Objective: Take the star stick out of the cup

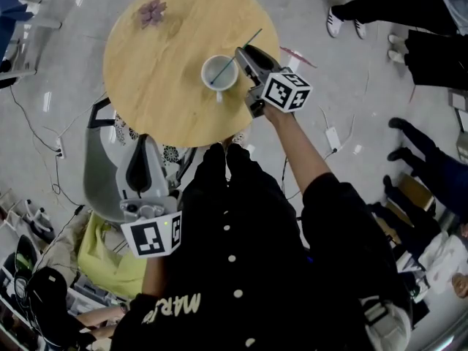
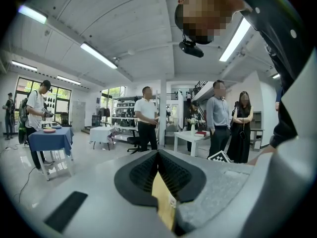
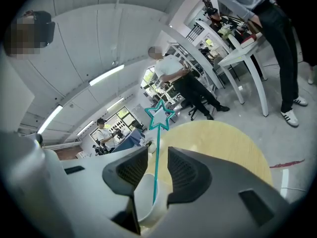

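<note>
A white cup [image 1: 219,72] stands near the right side of a round wooden table [image 1: 161,72]. A thin teal star stick [image 1: 239,52] leans out of it toward the upper right. In the right gripper view the stick [image 3: 156,157] rises out of the cup [image 3: 148,197] between the two jaws, with its star [image 3: 159,116] above them. My right gripper [image 1: 240,53] is open, with a gap showing on each side of the stick. My left gripper [image 1: 142,143] hangs low beside the person's body, off the table. Its jaws [image 2: 158,155] are shut with nothing held.
A pink flower-shaped piece [image 1: 153,12] lies on the table's far left. A grey chair [image 1: 102,174] stands by the table's near-left edge. People [image 1: 431,20] stand on the floor at the right, and cables run across the floor.
</note>
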`<state>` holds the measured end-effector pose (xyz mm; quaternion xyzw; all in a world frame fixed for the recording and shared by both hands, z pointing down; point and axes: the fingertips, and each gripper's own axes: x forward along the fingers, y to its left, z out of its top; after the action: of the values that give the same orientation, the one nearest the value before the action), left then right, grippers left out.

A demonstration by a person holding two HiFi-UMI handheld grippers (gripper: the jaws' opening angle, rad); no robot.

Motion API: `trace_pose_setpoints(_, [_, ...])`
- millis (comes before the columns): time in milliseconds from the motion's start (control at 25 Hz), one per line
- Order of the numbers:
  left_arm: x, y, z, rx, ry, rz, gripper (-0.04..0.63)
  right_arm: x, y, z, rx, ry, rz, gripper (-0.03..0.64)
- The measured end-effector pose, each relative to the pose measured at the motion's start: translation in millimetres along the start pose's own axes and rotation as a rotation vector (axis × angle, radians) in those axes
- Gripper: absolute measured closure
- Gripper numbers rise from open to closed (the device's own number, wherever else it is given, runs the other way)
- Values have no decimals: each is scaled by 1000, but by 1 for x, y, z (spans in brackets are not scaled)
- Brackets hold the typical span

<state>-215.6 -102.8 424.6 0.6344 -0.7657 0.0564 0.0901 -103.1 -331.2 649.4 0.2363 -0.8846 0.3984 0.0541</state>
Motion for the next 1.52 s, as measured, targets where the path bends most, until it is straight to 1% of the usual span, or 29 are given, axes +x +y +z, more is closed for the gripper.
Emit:
trace_pose_setpoints(80, [-2,0,-2,-1,6,6,591,2,0,-1,-3,2,-3,519])
trace_pose_setpoints(160, [-3,1,-1,-2,9,10,591,2,0,0,-6,2,-6,592])
trace_pose_setpoints(200, [-4,1,0,-2,10,11,591,2,2,1,-2,1,-4,601])
trace_pose_setpoints(360, [-6,3,1,-3,11,18,591,2,4,3,43,-7,10,611])
trace_pose_setpoints(560, [-7,3,4,-1,3,20,591,1,6,9,46,-24,3,612])
trace_pose_setpoints(720, [-10,3,12,6,-17,22,591,-7,17,22,-3,-75,13,612])
trace_pose_setpoints(960, [-17,1,30,22,-69,26,591,-17,32,34,-54,-105,36,611])
trace_pose_setpoints(1040, [-19,-1,38,29,-91,27,591,-26,46,46,-100,-129,57,611])
trace_pose_setpoints(1160, [-22,-1,44,35,-100,29,591,-45,74,64,-226,-161,82,611])
trace_pose_setpoints(1240, [-22,0,46,37,-101,30,591,-59,92,75,-293,-188,94,611])
trace_pose_setpoints(1400, [-21,-1,51,42,-113,19,591,-91,131,100,-403,-241,113,611])
trace_pose_setpoints(1520, [-21,-1,58,60,-128,10,591,-120,157,118,-461,-276,108,611])
